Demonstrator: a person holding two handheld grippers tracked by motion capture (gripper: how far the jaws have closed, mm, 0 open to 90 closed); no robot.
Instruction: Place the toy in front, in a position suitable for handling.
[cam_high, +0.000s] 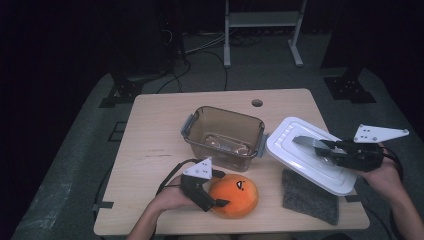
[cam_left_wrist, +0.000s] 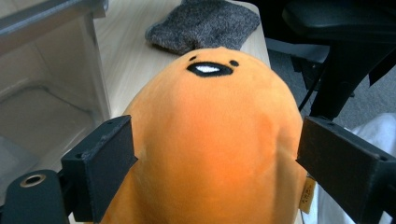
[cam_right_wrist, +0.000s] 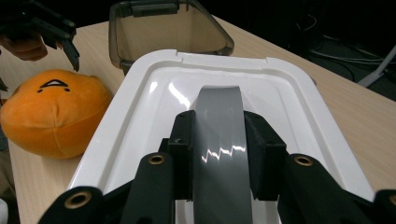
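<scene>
An orange plush toy (cam_high: 235, 196) with a small black face lies on the wooden table (cam_high: 150, 150) near its front edge. My left gripper (cam_high: 221, 188) straddles it from the left; in the left gripper view the plush toy (cam_left_wrist: 210, 135) sits between the two pads, which rest at its sides without squeezing it. My right gripper (cam_high: 326, 148) is shut on the grey handle (cam_right_wrist: 218, 121) of a white lid (cam_high: 305, 155), held tilted at the table's right side. The white lid (cam_right_wrist: 140, 107) slopes toward the open brown container (cam_right_wrist: 163, 28).
The brown translucent container (cam_high: 225, 135) stands open mid-table, just behind the plush. A grey felt pad (cam_high: 310, 197) lies at the front right under the lid's edge. A round hole (cam_high: 257, 103) marks the table's far edge. A metal frame (cam_high: 262, 30) stands beyond the table.
</scene>
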